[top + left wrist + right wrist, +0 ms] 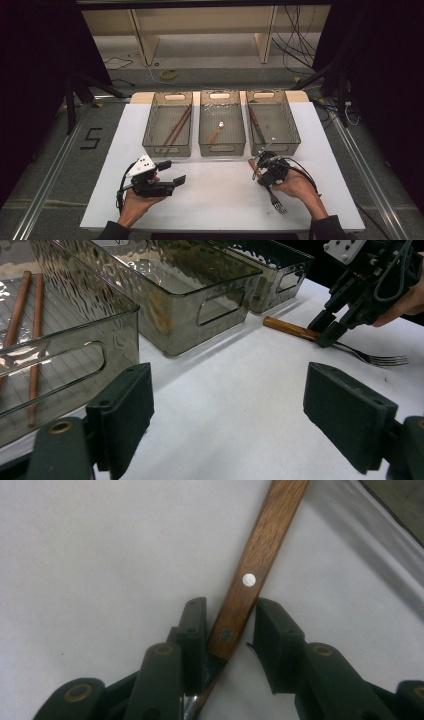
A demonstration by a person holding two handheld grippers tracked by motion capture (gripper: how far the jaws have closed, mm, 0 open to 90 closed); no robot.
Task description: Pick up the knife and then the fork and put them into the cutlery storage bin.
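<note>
Your right claw (227,630) is straddling the fork (252,565) lying on the desk (210,195) by the right bin (292,130), not yet pinching it. Squeeze the wooden handle squarely. Your left claw (227,415) is waiting wide open.

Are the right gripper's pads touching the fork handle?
Partly: in the right gripper view one pad meets the fork handle; a gap separates the other pad.
</note>
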